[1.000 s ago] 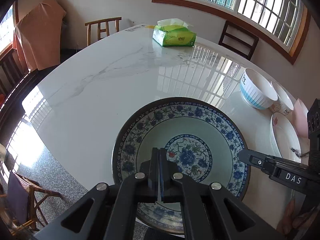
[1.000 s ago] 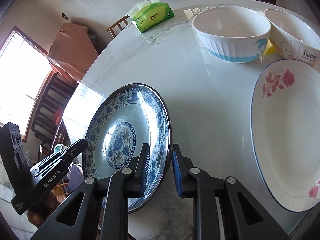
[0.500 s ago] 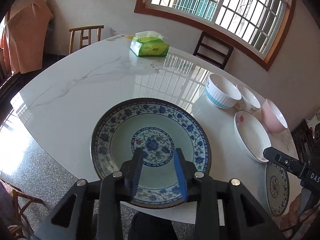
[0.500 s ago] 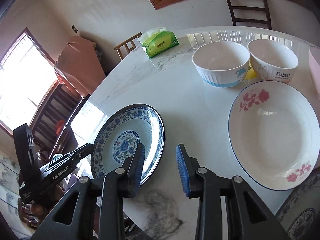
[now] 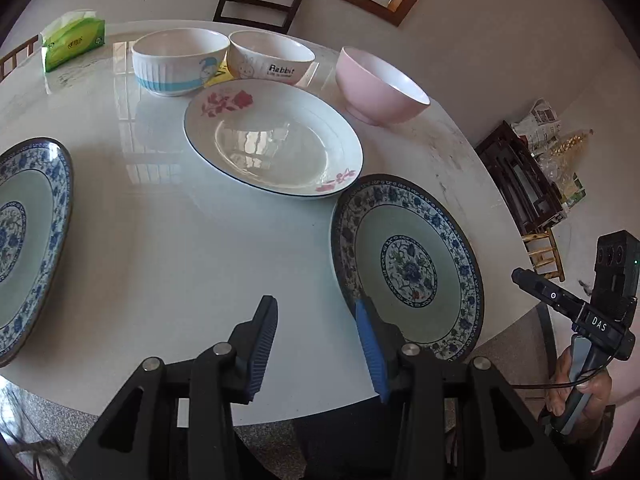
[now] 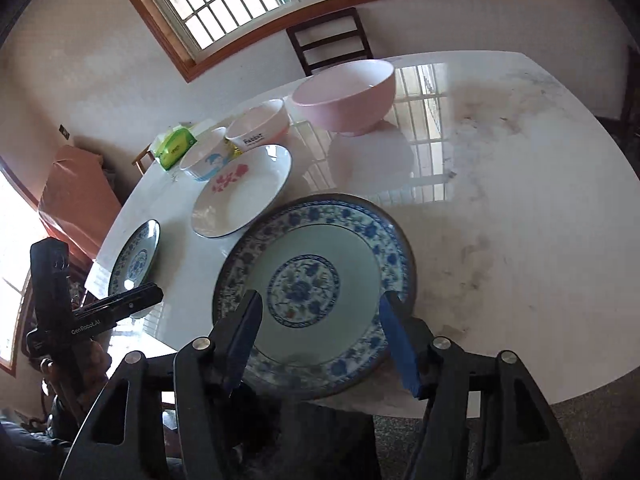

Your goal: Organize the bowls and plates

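with both the left gripper (image 5: 316,344) and the right gripper (image 6: 320,340) just opened and empty, close the right squarely on the near rim of the blue plate (image 6: 316,280) before lifting.

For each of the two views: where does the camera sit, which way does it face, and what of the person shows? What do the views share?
Left wrist: on the left gripper, angled down over the table; open jaws, right gripper and a hand at right.
Right wrist: on the right gripper, angled down at the near blue plate; open jaws, left gripper at left.
Shared: both blue plates, rose plate, three bowls, tissue pack.
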`<state>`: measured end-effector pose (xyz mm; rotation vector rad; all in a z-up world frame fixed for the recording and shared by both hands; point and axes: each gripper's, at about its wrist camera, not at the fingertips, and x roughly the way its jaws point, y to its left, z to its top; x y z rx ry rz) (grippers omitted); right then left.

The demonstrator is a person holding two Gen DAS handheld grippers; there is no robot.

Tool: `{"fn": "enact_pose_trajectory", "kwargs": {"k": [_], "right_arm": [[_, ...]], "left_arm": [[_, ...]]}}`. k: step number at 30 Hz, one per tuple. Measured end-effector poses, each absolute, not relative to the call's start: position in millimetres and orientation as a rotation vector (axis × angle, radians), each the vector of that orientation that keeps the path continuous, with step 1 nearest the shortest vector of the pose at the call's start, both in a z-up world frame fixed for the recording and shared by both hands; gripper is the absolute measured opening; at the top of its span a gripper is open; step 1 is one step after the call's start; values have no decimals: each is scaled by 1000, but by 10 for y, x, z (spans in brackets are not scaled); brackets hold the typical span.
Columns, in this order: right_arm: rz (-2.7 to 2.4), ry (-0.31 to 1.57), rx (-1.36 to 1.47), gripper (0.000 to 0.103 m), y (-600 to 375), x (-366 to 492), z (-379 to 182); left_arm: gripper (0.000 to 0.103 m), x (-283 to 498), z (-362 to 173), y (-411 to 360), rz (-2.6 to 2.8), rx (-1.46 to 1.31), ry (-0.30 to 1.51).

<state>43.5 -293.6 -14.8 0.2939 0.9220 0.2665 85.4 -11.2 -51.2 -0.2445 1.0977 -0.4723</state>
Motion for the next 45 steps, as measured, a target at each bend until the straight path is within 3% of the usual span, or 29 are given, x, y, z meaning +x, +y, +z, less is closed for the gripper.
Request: {"fn": "enact_pose_trajectory", "kwargs": {"k": [10,18,19,20,22,24,45], "right_arm": [[322,954,399,63,-3312,619,-649],[367,974,411,62,-3259,853,-814],[371,977,412,58,-3257,873,-816],[379,985,415,51,-3247,892,-829],[370,990,395,25,-3234,909,-865],[353,987,359,18,-3231,903,-878],[415,979,513,15,-3067,493,-958]], "left_arm": [[42,1082,-773,-235,-417,-406,1215],[41,1097,-729,-513,-384,-266,1204],[29,1083,-727,-554,-391,-235,1203],[24,1065,-714,-600,-352,-180,1188],[24,1039,-699,-625,-345,-153,1181],[22,1033,-701,-589,-359,-189,1194],[20,690,-746,-154,-341,-248,1150]]}}
